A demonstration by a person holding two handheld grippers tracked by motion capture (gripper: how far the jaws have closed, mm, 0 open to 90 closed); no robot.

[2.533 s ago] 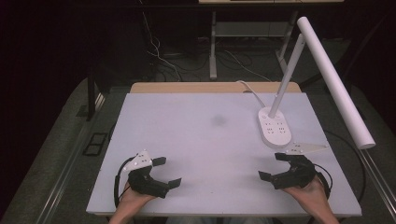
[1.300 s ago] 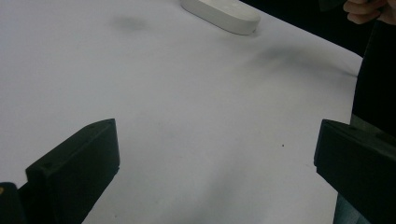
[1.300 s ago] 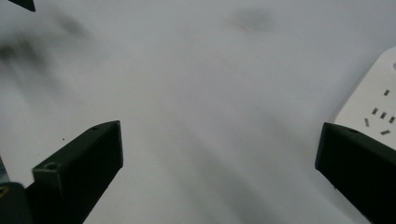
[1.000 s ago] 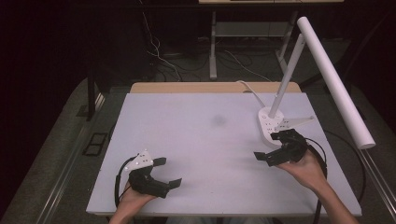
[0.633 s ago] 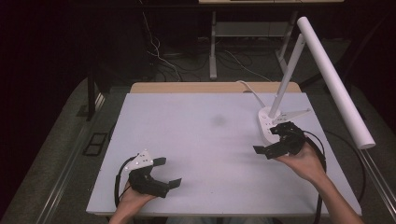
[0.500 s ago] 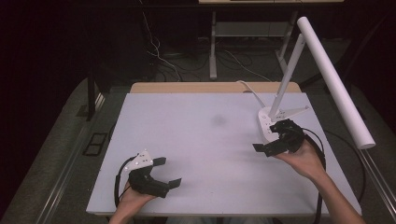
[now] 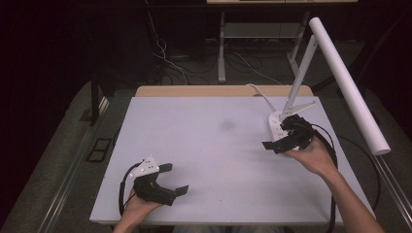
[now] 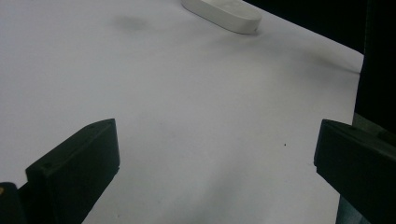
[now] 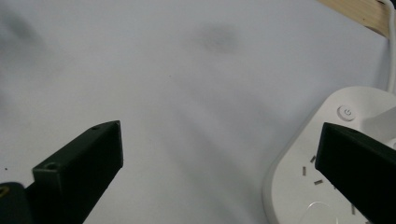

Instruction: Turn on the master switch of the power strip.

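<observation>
1. White lamp base [image 7: 278, 130], an oval with a power button [image 9: 346, 112] and socket slots, stands at the far right of the pale table [image 7: 204, 145]; its arm rises to a long tube head.
2. Right gripper [image 7: 281, 141] hovers over the base's near-left edge, jaws spread wide and grasping nothing (one jaw above the base, one above bare table).
3. Left gripper [image 7: 171, 178] rests at the near left, jaws released, well apart from the lamp.
4. Progress, as a judgement: the reach looks nearly complete, but no contact shows; pressing the button or gripping the base remains.
</observation>
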